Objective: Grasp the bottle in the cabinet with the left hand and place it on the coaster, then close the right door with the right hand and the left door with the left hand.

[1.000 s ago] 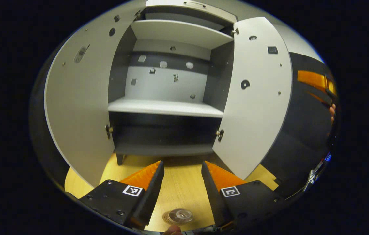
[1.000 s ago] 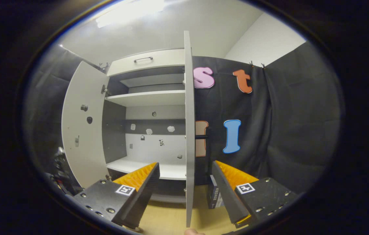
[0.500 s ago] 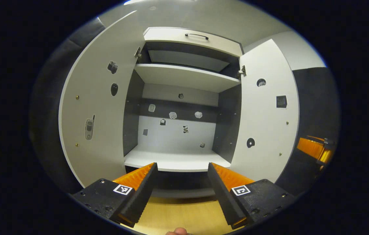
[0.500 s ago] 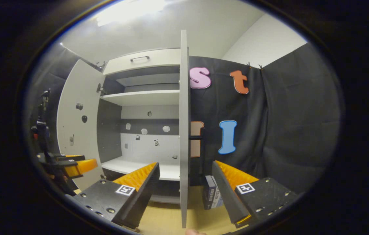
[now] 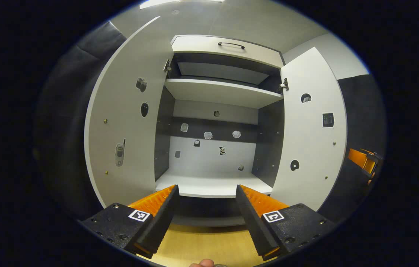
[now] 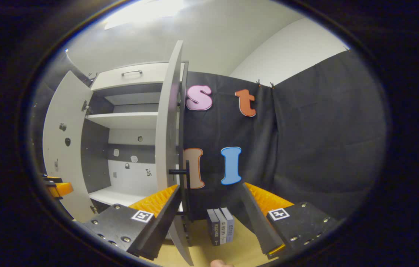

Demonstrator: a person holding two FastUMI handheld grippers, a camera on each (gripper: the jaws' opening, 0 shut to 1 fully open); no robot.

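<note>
Bottle not on the cabinet shelf (image 5: 209,187), so likely placed already. Both doors open: right door (image 6: 166,122) centre frame, left door (image 5: 127,122) left. Right gripper (image 6: 211,215) and left gripper (image 5: 205,217) fingers spread, empty.

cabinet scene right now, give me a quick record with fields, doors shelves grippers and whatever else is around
cabinet: two doors, both open
left door: swung wide, small stickers on inner face
right door: open, seen nearly edge-on in the right gripper view, bar handle on outer face
shelves: nothing standing on them
top drawer: shut, dark handle
left gripper: open, holding nothing, facing the cabinet interior
right gripper: open, holding nothing, its fingers either side of the right door's edge
books: upright on the wooden tabletop, right of the cabinet
</note>
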